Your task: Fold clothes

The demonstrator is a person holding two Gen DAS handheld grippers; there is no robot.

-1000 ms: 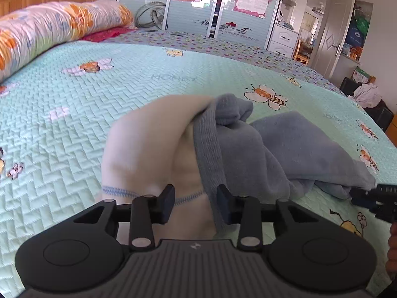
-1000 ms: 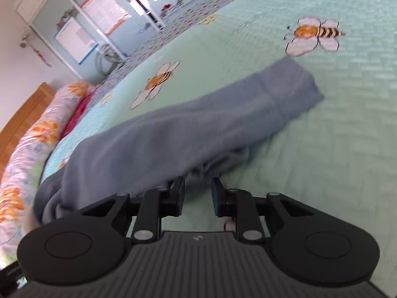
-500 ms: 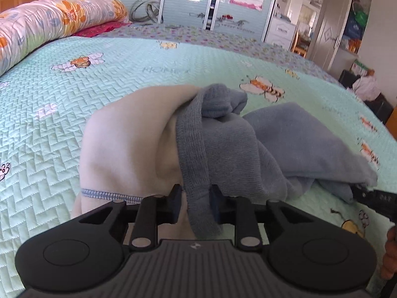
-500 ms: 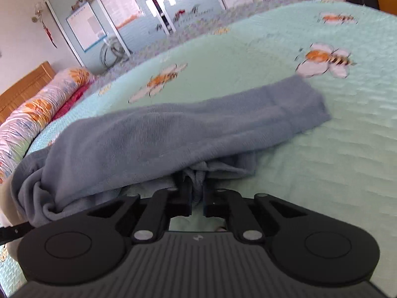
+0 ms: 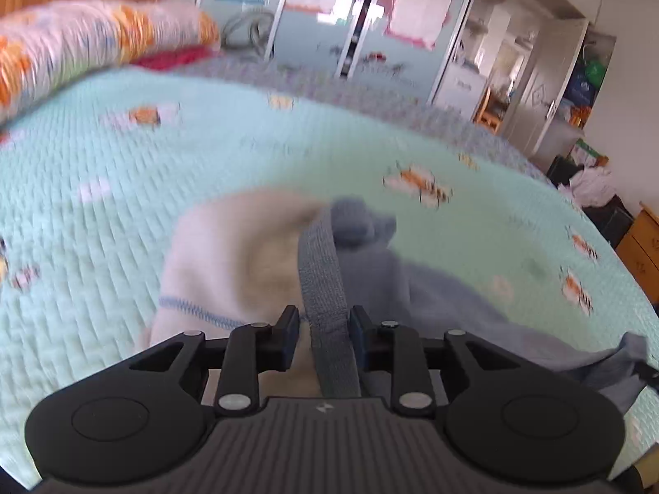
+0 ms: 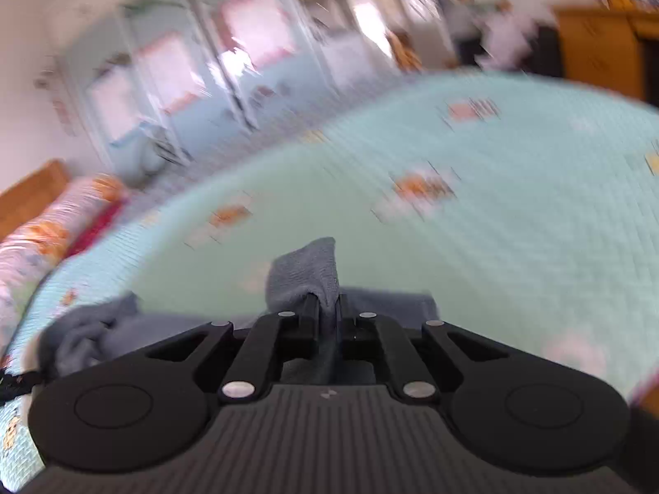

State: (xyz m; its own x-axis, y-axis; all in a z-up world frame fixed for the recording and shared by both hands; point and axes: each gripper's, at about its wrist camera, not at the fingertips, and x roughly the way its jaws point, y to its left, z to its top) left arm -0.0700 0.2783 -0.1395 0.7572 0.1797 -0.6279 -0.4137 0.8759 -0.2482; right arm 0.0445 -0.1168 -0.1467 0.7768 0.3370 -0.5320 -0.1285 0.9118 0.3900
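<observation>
The grey garment (image 5: 416,284) lies rumpled on the bed, its soft fleecy body spread toward my right, and its cream lining (image 5: 230,255) is turned outward in a rounded hump on my left side. A ribbed grey band (image 5: 325,288), knit in fine vertical ridges, runs straight down from the hump and passes between the fingers of my left gripper (image 5: 323,327). The jaws there stand narrow around the band, but a little room shows on either side, so I cannot tell whether they actually pinch it. A blue zigzag stitch (image 5: 193,308) edges the cream hem just beside the left finger.

My right gripper (image 6: 328,308) has its jaws pressed nearly together on a fold of the grey cloth (image 6: 309,271), which pokes up above the fingertips in a small peak; more of the cloth trails low toward the left in that view.

Under it all is the mint quilted bedspread (image 5: 123,214), stitched in chevrons and printed with bees, with wide bare room past the garment. A floral bolster (image 5: 82,45) lies along the far left edge, and wardrobe doors (image 5: 329,29) stand beyond the bed. Both views are blurred.
</observation>
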